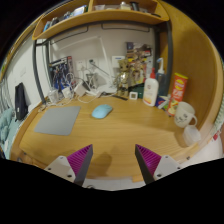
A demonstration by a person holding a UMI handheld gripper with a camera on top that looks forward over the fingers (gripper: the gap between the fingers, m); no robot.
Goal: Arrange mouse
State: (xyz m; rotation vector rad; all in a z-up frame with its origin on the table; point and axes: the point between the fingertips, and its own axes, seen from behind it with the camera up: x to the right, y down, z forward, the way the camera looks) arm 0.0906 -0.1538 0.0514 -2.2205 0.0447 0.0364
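Observation:
A light blue mouse (101,111) lies on the wooden desk (120,135), just right of a grey mouse mat (57,121). My gripper (114,160) is open and empty, well short of the mouse, its pink pads (80,160) wide apart over the desk's front edge. The mouse is beyond the fingers, slightly left of their middle.
At the back right stand a white bottle (151,90), a red-and-yellow can (178,90) and white mugs (186,114). Clutter and cables (75,85) line the back wall under a wooden shelf (100,15). A dark device (21,100) stands at the left.

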